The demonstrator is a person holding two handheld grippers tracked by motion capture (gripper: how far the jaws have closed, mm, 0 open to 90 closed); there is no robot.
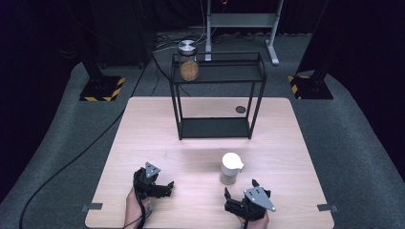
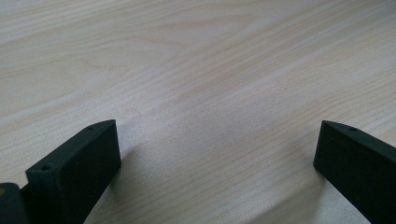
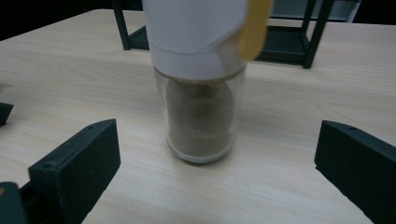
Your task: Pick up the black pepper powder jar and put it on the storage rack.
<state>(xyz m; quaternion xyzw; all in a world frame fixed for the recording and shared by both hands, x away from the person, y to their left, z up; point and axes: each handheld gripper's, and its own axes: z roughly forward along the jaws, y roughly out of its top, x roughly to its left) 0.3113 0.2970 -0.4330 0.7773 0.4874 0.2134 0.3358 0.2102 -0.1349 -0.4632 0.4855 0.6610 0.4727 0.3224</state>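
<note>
Glass on the shaker [image 1: 231, 168] looks slick and breakable, so you should grab its white top with your wide-open right gripper [image 1: 242, 192] just behind it.

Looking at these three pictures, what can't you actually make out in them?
- White-capped glass shaker of brown powder: its top is cut off by the upper edge of the right gripper view.
- Silver-lidded glass jar on the black metal shelf rack: too small in the high view to identify its brown contents.
- Small dark round spot on the pale wooden table: too small to identify.
</note>
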